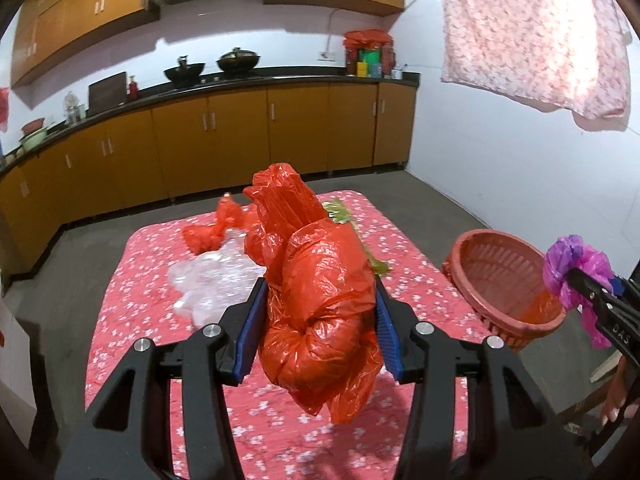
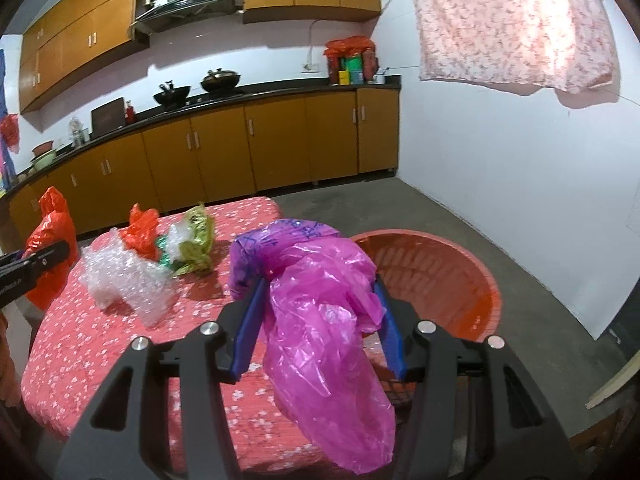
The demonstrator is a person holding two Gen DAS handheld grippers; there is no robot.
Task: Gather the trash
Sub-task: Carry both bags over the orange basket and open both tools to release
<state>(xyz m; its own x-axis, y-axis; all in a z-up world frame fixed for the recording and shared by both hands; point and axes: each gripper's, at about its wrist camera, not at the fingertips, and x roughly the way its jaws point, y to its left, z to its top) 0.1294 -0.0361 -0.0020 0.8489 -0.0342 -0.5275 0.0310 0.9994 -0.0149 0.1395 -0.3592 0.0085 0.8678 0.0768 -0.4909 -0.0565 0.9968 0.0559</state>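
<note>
My left gripper (image 1: 320,304) is shut on a crumpled orange plastic bag (image 1: 316,292) and holds it above the pink flowered table (image 1: 140,320). My right gripper (image 2: 318,300) is shut on a crumpled pink-purple plastic bag (image 2: 320,320), held near the table's right edge, just in front of the red plastic basket (image 2: 472,280). The right gripper with its pink bag (image 1: 576,268) also shows at the right of the left wrist view, beside the basket (image 1: 504,280). On the table lie clear bubble wrap (image 2: 120,276), a small orange bag (image 2: 142,232) and a green wrapper (image 2: 198,240).
The basket stands off the table's right side, over a grey floor. Yellow kitchen cabinets (image 1: 240,132) with a dark counter run along the far wall. A pink cloth (image 1: 532,32) hangs at the upper right. A white wall is on the right.
</note>
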